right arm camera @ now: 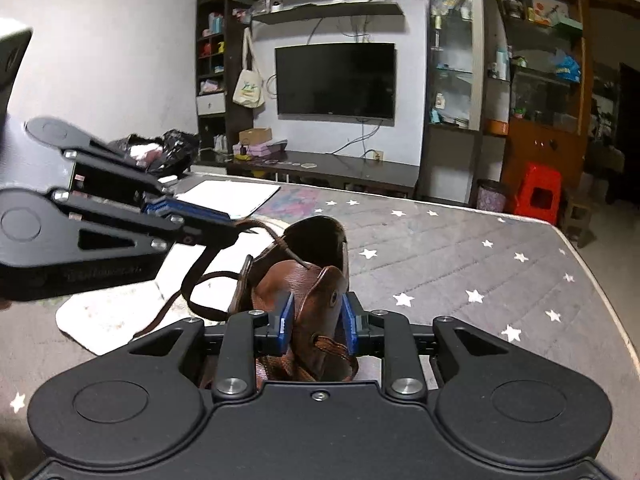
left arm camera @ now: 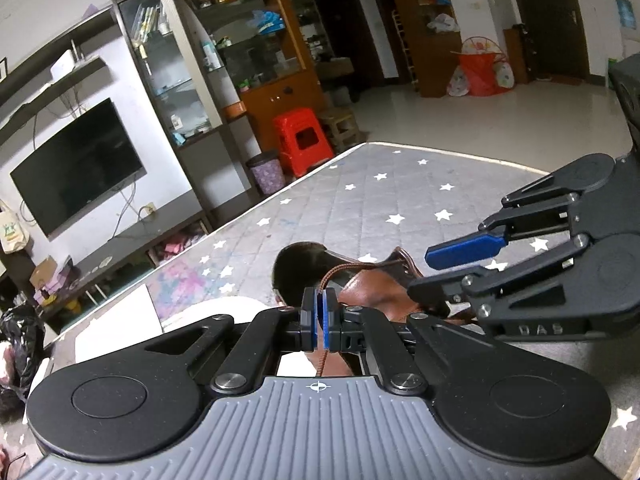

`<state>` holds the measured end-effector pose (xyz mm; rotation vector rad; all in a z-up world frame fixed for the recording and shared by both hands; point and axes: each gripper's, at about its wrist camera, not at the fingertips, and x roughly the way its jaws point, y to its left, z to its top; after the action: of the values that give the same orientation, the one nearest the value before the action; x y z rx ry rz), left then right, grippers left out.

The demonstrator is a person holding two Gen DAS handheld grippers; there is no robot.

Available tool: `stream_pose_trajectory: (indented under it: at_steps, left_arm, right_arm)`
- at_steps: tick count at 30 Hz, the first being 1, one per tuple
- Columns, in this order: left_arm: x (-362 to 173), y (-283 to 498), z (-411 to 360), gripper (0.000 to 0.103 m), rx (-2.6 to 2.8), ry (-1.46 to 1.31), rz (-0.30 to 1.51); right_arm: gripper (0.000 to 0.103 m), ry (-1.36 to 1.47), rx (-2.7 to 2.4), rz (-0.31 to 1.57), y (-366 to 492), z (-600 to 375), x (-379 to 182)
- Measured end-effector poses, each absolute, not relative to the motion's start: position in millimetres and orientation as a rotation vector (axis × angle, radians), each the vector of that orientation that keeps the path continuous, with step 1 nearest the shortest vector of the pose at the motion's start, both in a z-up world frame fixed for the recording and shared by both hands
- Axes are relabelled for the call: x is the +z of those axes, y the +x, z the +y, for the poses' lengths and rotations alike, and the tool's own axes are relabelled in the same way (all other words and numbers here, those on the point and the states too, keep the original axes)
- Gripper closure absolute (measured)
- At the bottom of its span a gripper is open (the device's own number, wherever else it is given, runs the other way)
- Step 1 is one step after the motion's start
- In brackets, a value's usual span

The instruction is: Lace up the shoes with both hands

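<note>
A brown leather shoe stands on the grey star-patterned mat, its opening facing away from me. My right gripper has its blue pads on either side of the shoe's tongue and eyelet flap, and the leather fills the gap between them. In the left wrist view the shoe lies just ahead and my right gripper reaches in from the right. My left gripper is shut on the brown lace. From the right wrist camera, my left gripper holds the lace up to the left, and it loops down beside the shoe.
A white sheet lies on the mat behind the shoe, and a white cloth lies under it. A black bag sits at the far left edge. Beyond the mat's edge stand a red stool, a purple bin and a TV cabinet.
</note>
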<state>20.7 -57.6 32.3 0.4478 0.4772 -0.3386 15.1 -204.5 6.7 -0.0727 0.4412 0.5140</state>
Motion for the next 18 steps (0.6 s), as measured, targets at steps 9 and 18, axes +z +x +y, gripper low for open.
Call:
stream_pose_trajectory:
  at_steps: [9,18]
  left_arm:
    - [21,27,-59,0.1,-0.362,0.434,0.485]
    - [20,32,-57,0.1,-0.372,0.429,0.48]
  right_arm:
    - [0.076,0.066,0.52,0.486,21,-225,5]
    - [0.076,0.104,0.517,0.499,24,-229,7]
